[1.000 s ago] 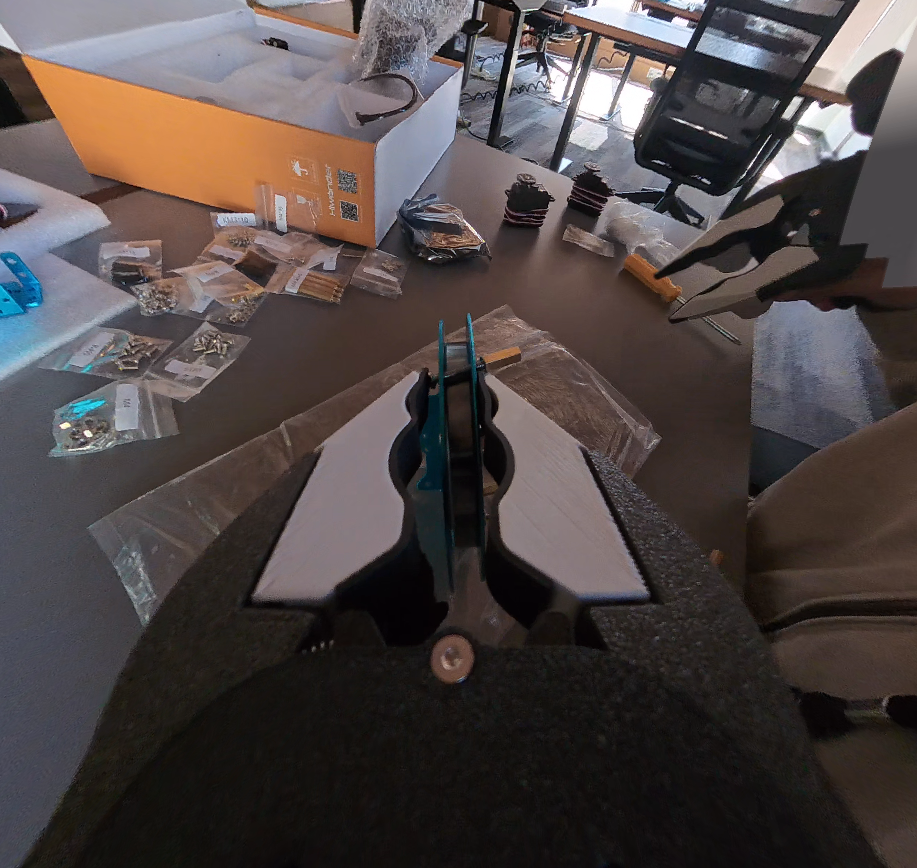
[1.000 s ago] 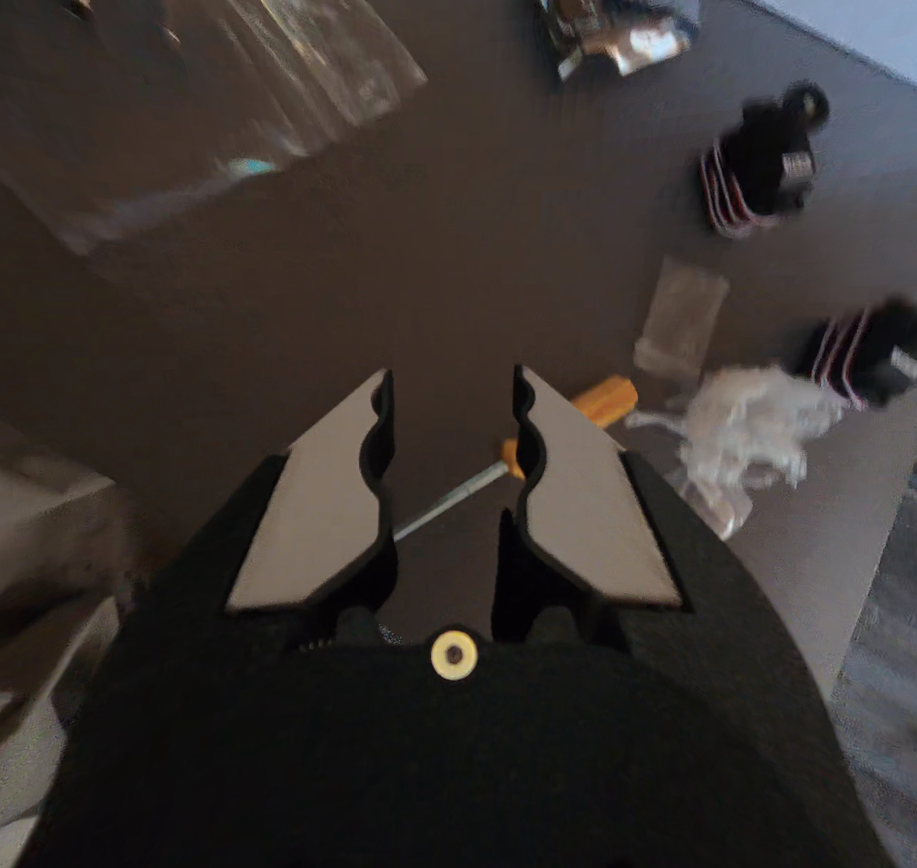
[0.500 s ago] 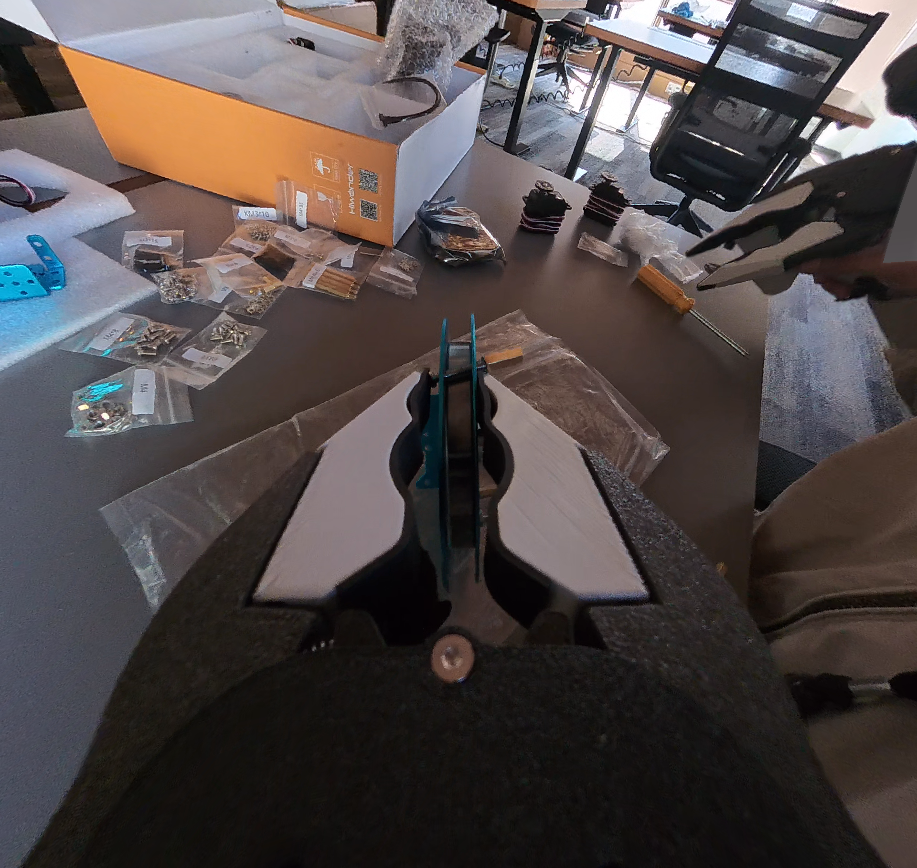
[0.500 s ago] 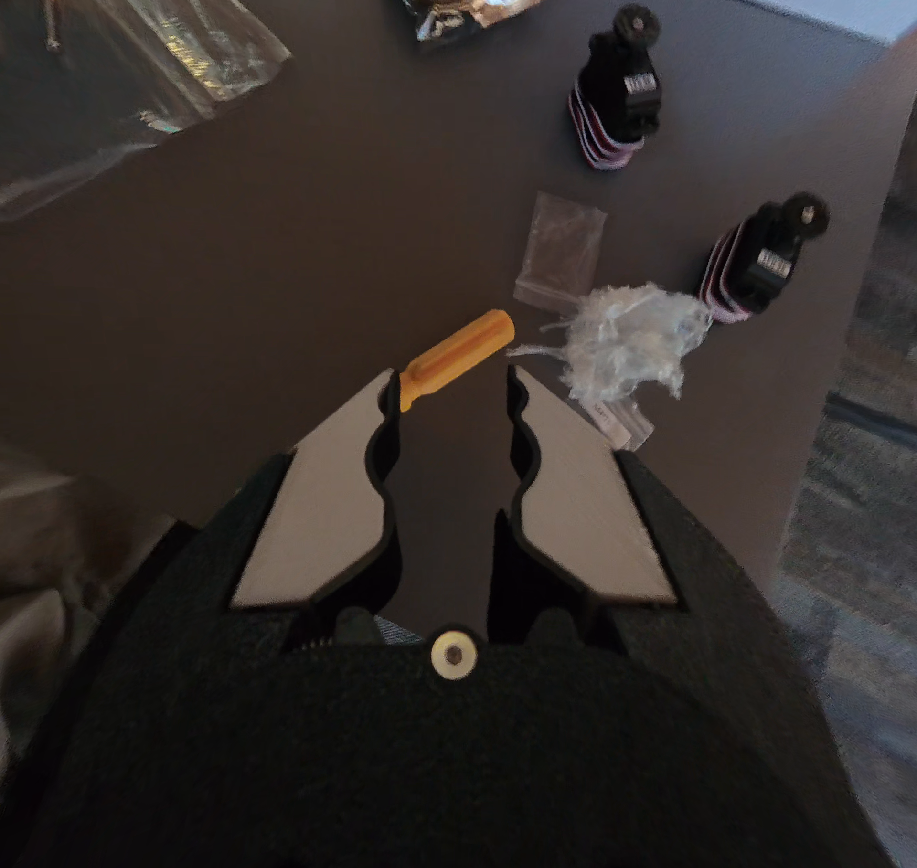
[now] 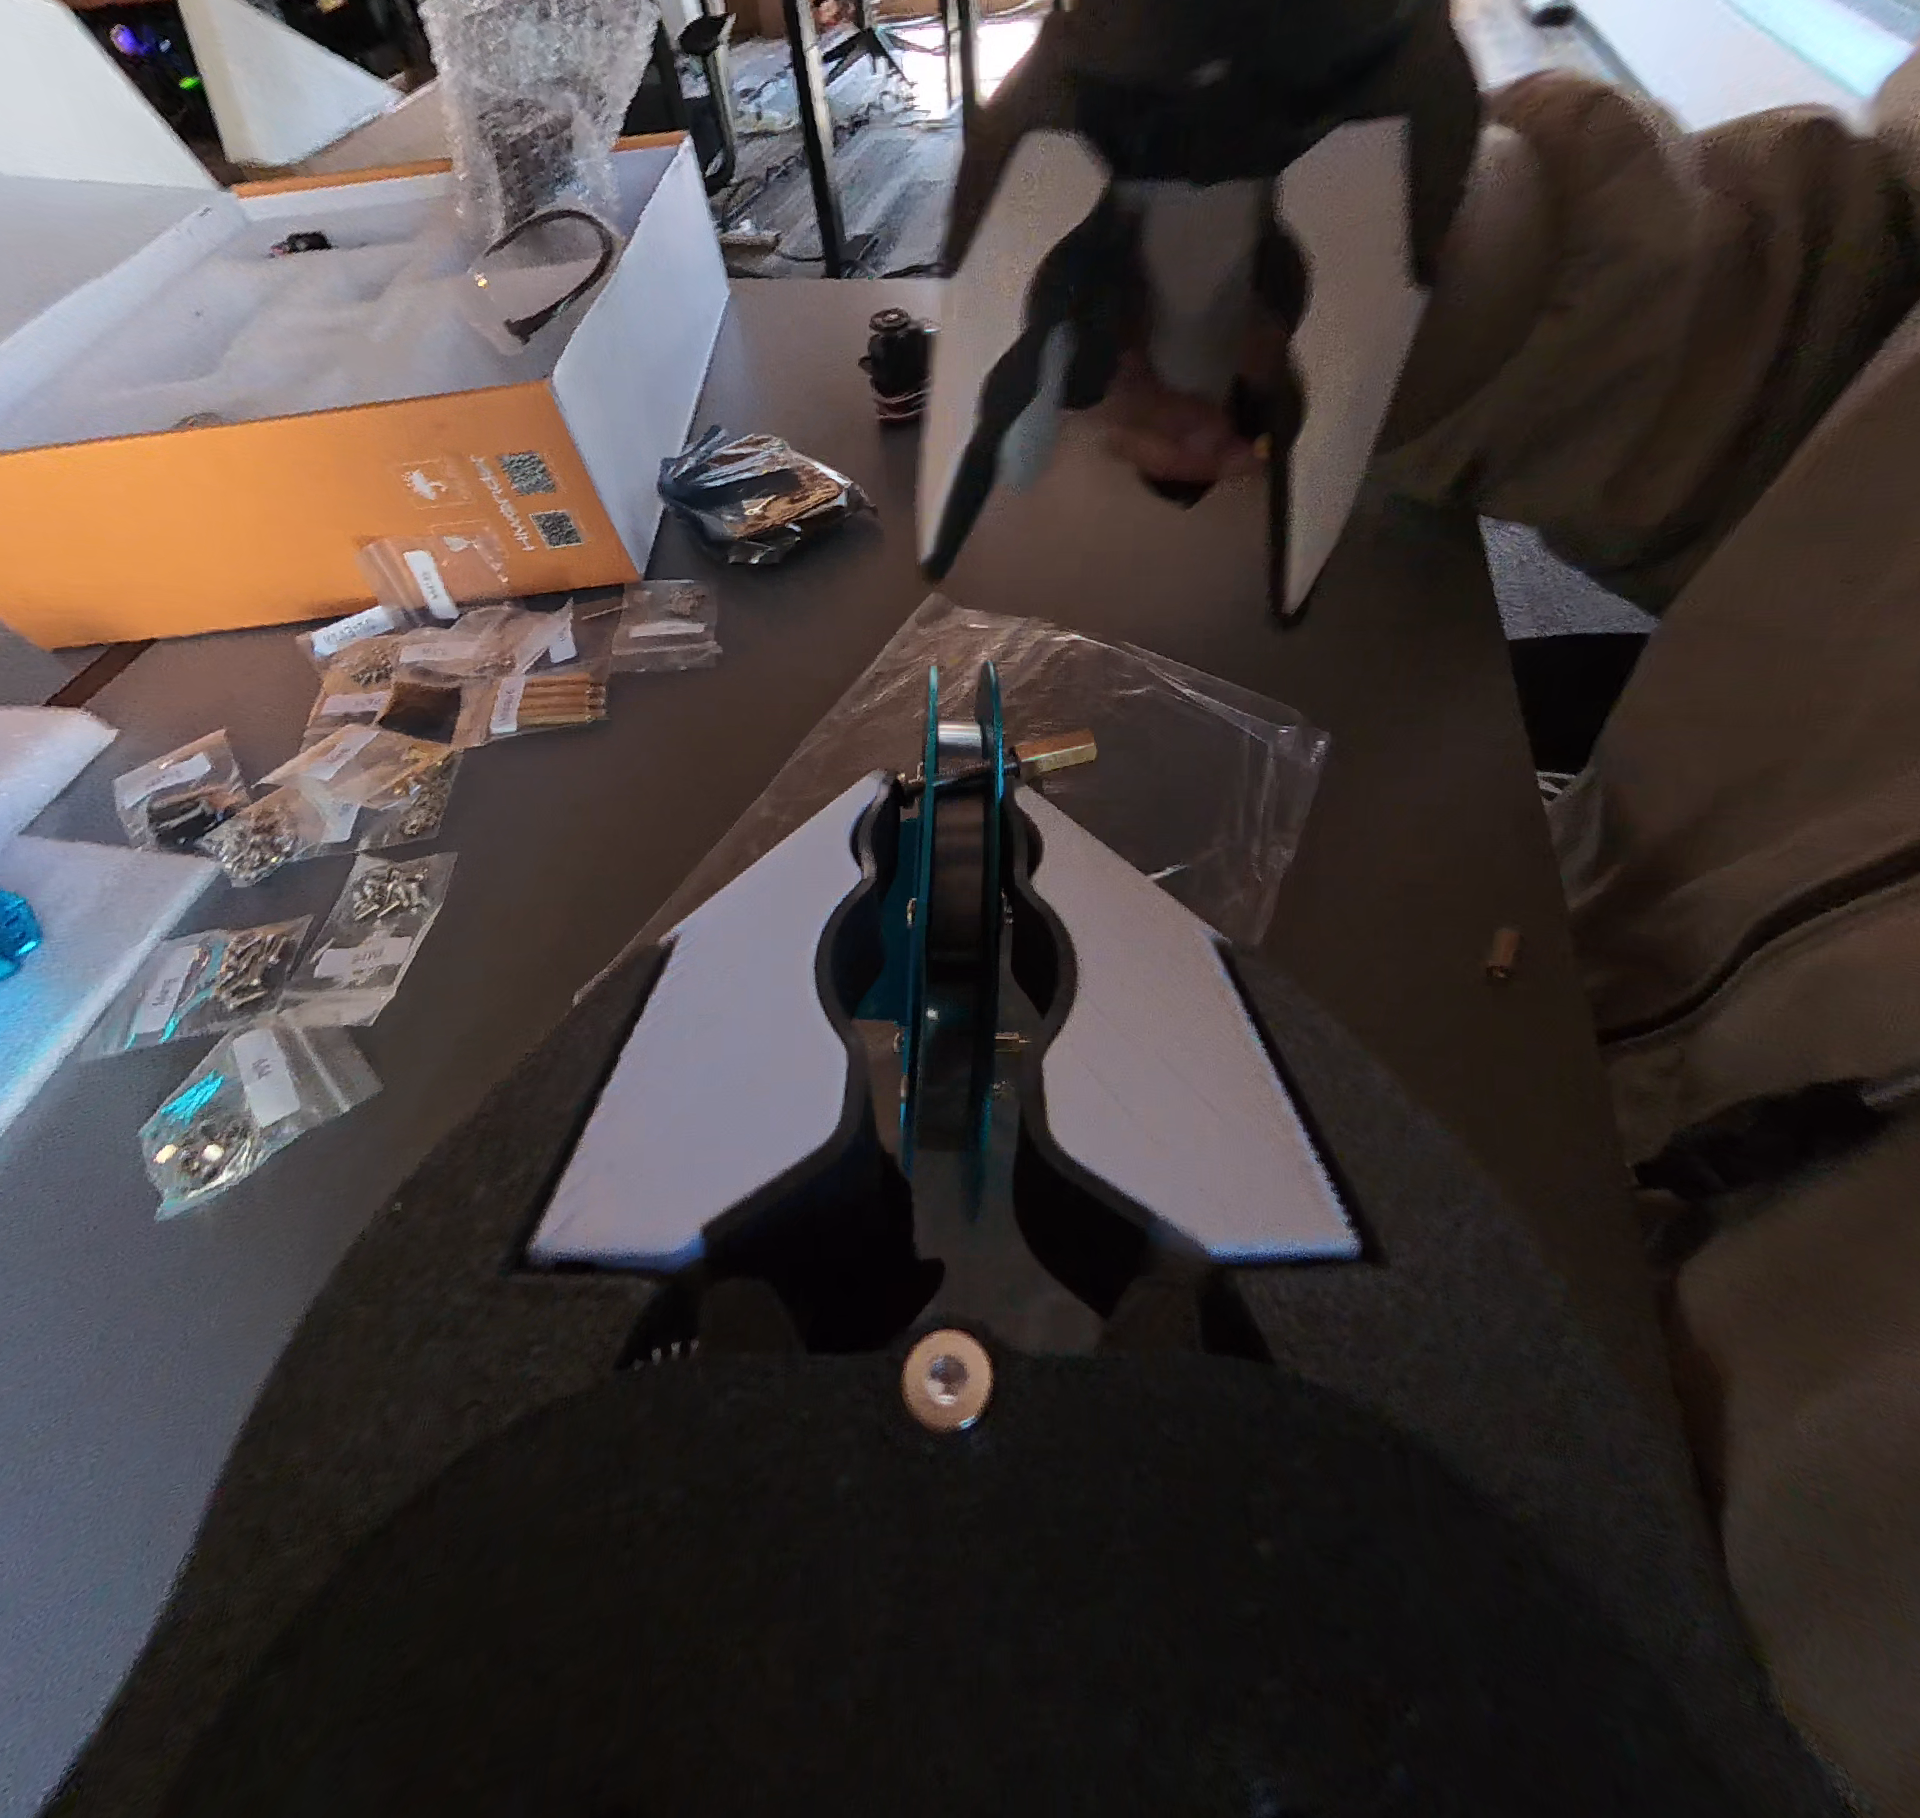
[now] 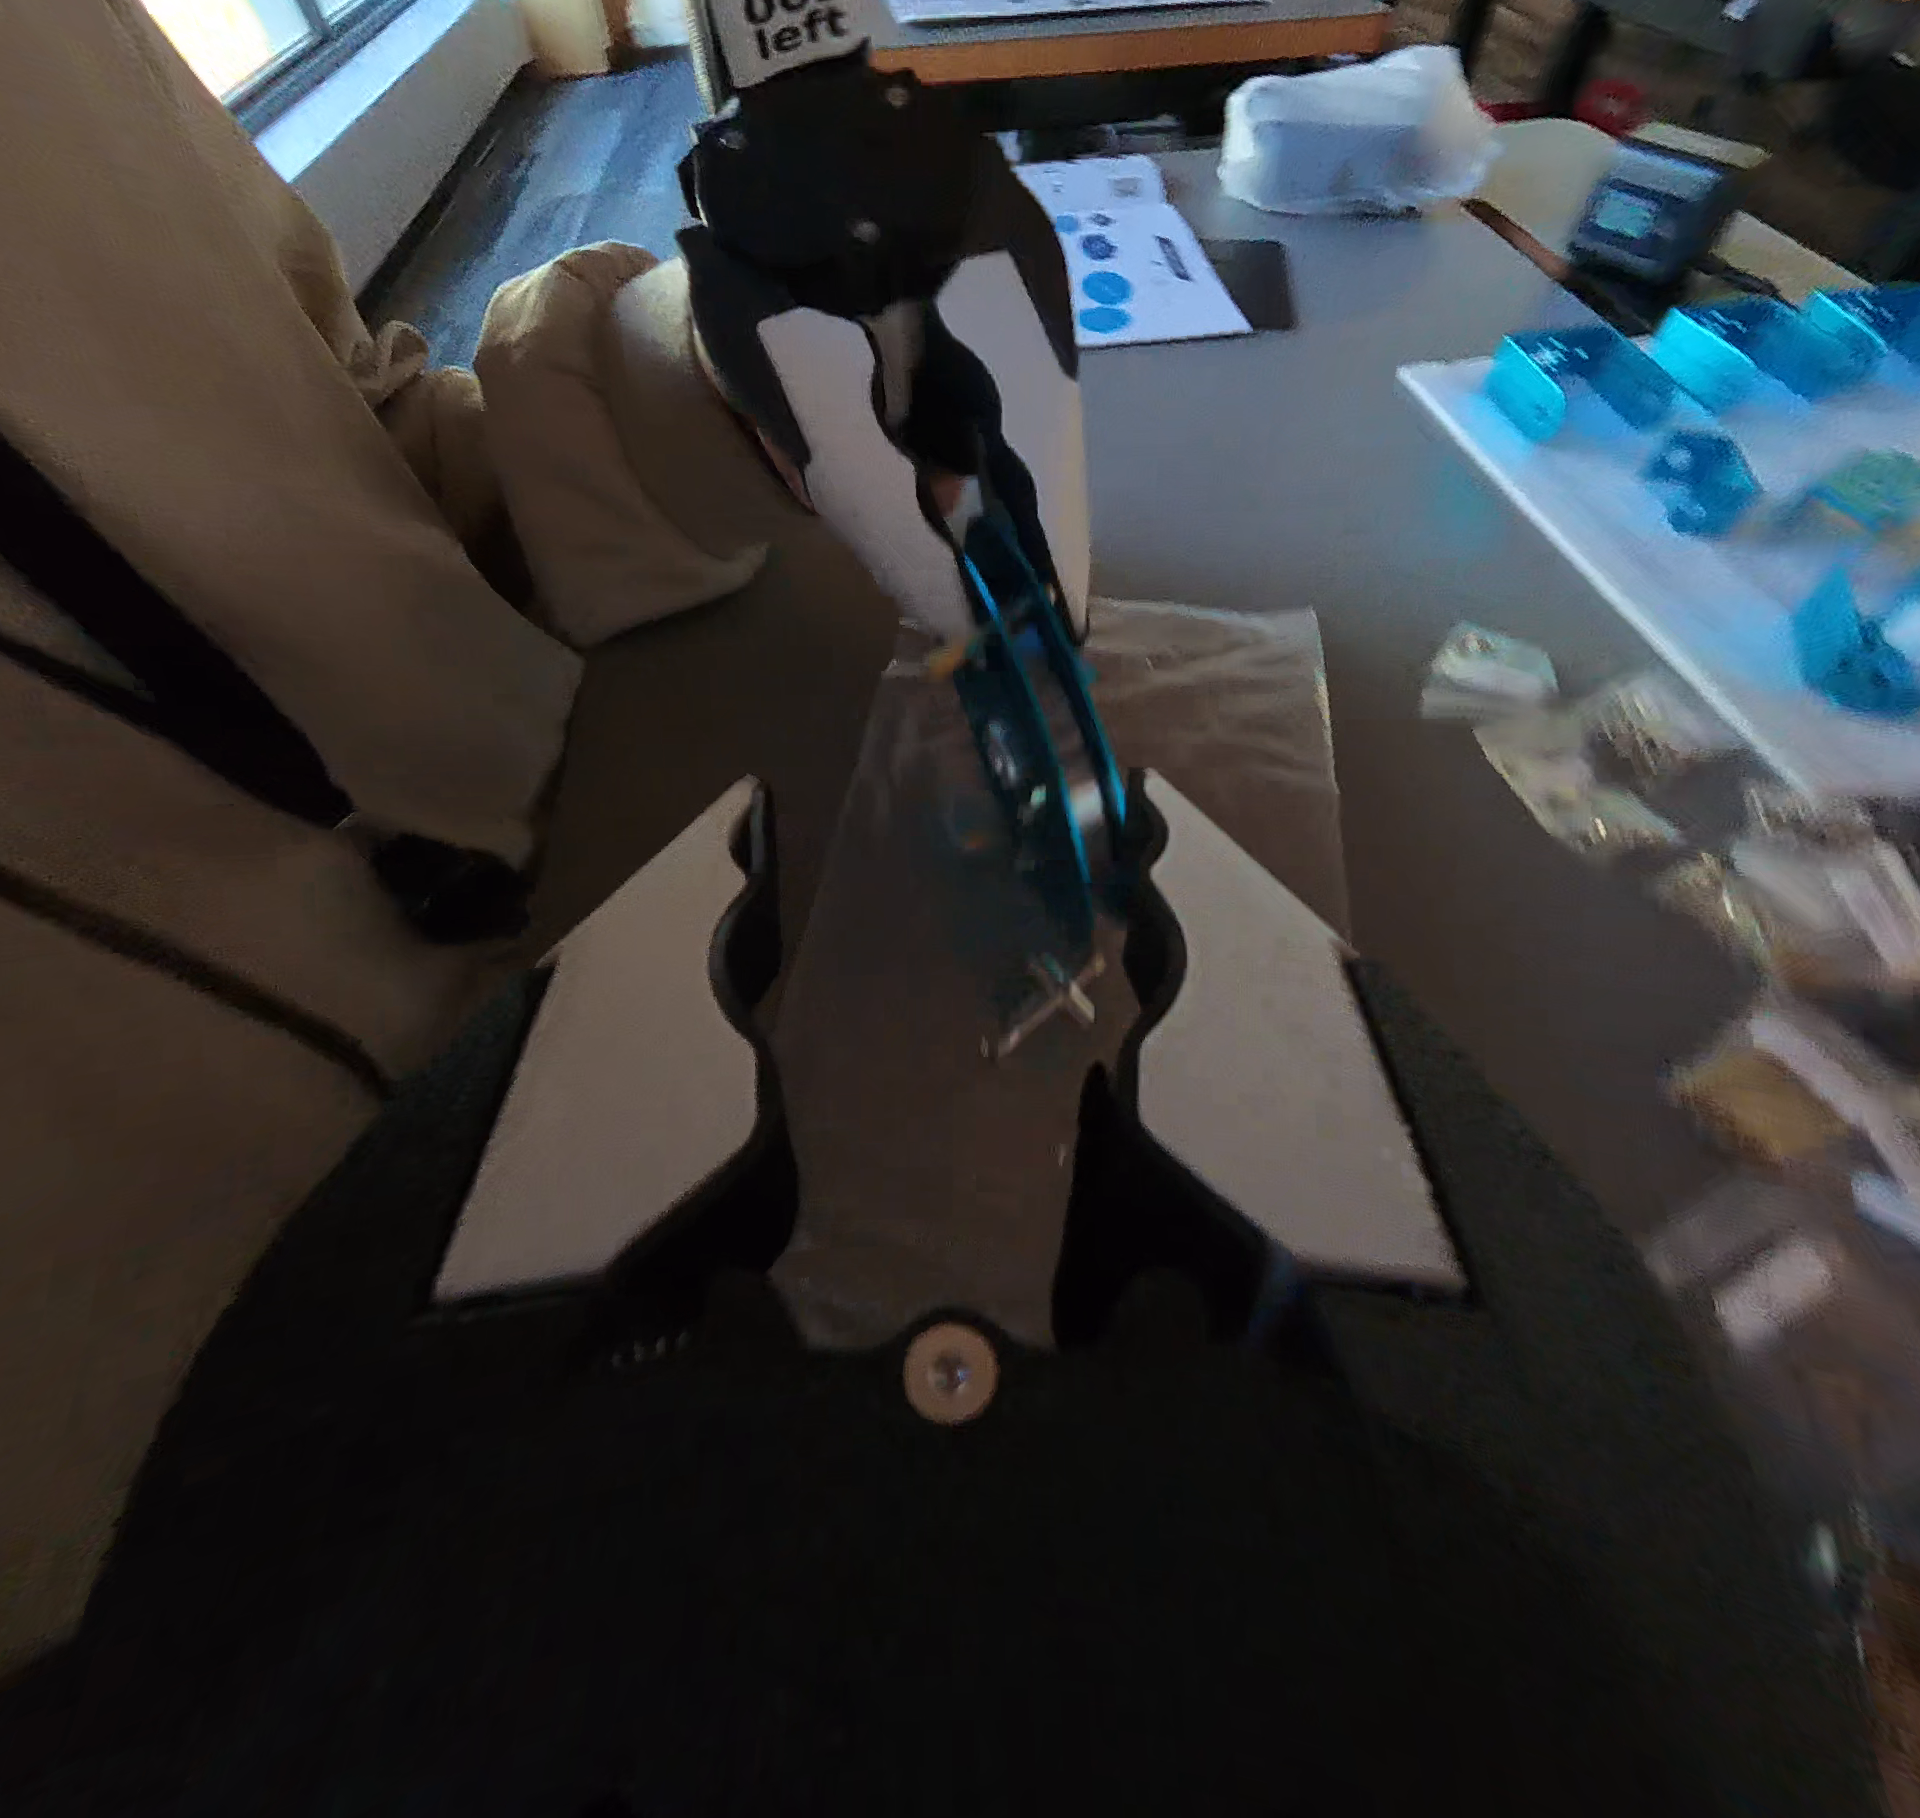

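dark table, left tool clamped on twin-plate blue wheel assembly, right tool apart

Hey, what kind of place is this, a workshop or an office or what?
Probably an office used as an assembly space: a dark table strewn with small bags of screws, an open orange kit box, and more desks behind.

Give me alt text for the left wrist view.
The left tool is shut on a blue two-plate metal part above a clear plastic bag on a dark table. The right tool hangs open opposite.
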The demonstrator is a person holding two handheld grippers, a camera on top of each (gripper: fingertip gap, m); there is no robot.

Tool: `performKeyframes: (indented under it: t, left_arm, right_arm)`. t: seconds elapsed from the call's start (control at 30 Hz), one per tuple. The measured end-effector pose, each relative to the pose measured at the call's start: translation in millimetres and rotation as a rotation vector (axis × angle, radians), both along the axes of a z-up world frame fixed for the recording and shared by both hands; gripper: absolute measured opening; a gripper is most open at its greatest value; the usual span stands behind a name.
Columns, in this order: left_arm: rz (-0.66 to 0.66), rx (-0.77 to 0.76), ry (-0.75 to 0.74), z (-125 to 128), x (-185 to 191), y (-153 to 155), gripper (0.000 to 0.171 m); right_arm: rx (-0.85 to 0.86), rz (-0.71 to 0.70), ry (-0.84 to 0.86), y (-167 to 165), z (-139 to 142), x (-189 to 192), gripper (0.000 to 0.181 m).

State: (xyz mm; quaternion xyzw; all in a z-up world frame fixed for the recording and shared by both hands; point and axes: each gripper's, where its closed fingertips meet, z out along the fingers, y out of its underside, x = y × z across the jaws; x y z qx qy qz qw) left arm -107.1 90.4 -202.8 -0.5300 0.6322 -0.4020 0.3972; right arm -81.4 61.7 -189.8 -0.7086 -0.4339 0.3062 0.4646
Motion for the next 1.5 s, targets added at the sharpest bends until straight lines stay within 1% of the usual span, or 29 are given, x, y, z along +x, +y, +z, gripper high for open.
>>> performKeyframes:
  t: [0.03, 0.1, 0.17, 0.2, 0.27, 0.3, 0.37, 0.43, 0.47, 0.57, 0.6, 0.7, 0.77, 0.8, 0.83, 0.87, 0.93, 0.97, 1.03, 1.07, 1.1, 1.17, 1.2, 1.27, 1.33, 1.37, 1.5]
  left_arm:
    - [-0.024, 0.005, -0.004, 0, -1, -3, 0.016]
    - [-0.045, 0.012, -0.007, -1, -3, -7, 0.016]
    - [-0.043, 0.019, -0.016, -1, -3, -7, 0.015]
    - [-0.039, 0.016, -0.021, -1, -3, -7, 0.016]
    - [-0.035, 0.016, -0.026, -2, -3, -8, 0.017]
    - [-0.037, 0.013, -0.02, -3, -2, -10, 0.016]
    - [0.043, 0.02, -0.021, -6, 0, -1, 0.019]
    - [0.127, 0.009, 0.006, -11, -4, 8, 0.028]
    - [0.143, -0.018, -0.002, -10, -7, 8, 0.028]
    - [0.169, -0.091, -0.056, -3, -15, 4, 0.05]
    - [0.186, -0.088, -0.064, -2, -16, 4, 0.052]
    - [0.298, -0.051, -0.075, -1, -18, 14, 0.053]
    - [0.39, -0.037, -0.098, 2, -22, 24, 0.051]
    - [0.46, -0.026, -0.104, 2, -26, 32, 0.047]
    - [0.531, -0.013, -0.105, 1, -32, 41, 0.047]
    - [0.563, -0.009, -0.108, 1, -37, 44, 0.049]
    - [0.641, -0.009, -0.143, 5, -49, 48, 0.046]
    - [0.659, -0.031, -0.171, 8, -52, 45, 0.046]
    - [0.669, -0.108, -0.249, 15, -55, 34, 0.041]
    - [0.64, -0.148, -0.267, 16, -50, 24, 0.033]
    - [0.627, -0.173, -0.264, 14, -46, 18, 0.028]
    - [0.632, -0.174, -0.255, 10, -37, 14, 0.028]
    - [0.647, -0.17, -0.24, 7, -34, 15, 0.028]
    - [0.627, -0.192, -0.227, 3, -28, 13, 0.017]
    - [0.624, -0.217, -0.239, 3, -26, 14, 0.011]
    - [0.627, -0.218, -0.229, 1, -26, 15, 0.001]
    - [0.633, -0.227, -0.246, 2, -27, 16, 0.0]
  right_arm:
    - [0.026, 0.026, -0.014, 7, -2, -13, 0.067]
    - [0.079, 0.037, -0.046, 22, -7, -25, 0.064]
    - [0.057, 0.075, -0.042, 25, -13, -30, 0.045]
    - [0.01, 0.087, -0.036, 26, -17, -32, 0.044]
    - [-0.107, 0.118, -0.019, 20, -23, -34, 0.035]
    - [-0.134, 0.104, -0.02, 22, -25, -33, 0.023]
    - [-0.066, 0.062, -0.032, 29, -24, -30, 0.016]
    - [-0.005, 0.039, -0.063, 32, -24, -27, 0.014]
    - [-0.001, 0.035, -0.073, 31, -24, -27, 0.013]
    - [-0.016, -0.011, -0.085, 36, -23, -29, 0.013]
    - [-0.027, -0.017, -0.081, 36, -22, -31, 0.013]
    - [-0.045, -0.052, -0.085, 40, -21, -36, 0.015]
    - [-0.058, -0.096, -0.09, 44, -21, -38, 0.014]
    - [-0.061, -0.125, -0.098, 46, -20, -38, 0.013]
    - [-0.061, -0.158, -0.107, 47, -20, -39, 0.013]
    - [-0.066, -0.185, -0.11, 47, -20, -40, 0.013]
    - [-0.08, -0.269, -0.1, 50, -20, -41, 0.013]
    - [-0.093, -0.316, -0.083, 51, -19, -40, 0.013]
    - [-0.115, -0.407, -0.038, 55, -19, -39, 0.012]
    - [-0.113, -0.437, -0.025, 56, -19, -39, 0.013]
    - [-0.112, -0.464, -0.018, 56, -19, -40, 0.012]
    - [-0.096, -0.512, -0.022, 55, -18, -41, 0.012]
    - [-0.086, -0.526, -0.022, 54, -18, -42, 0.012]
    - [-0.079, -0.542, -0.009, 53, -18, -45, 0.013]
    - [-0.055, -0.574, -0.017, 54, -18, -43, 0.012]
    - [-0.05, -0.576, -0.019, 53, -18, -44, 0.012]
    - [-0.045, -0.572, -0.022, 49, -19, -46, 0.013]
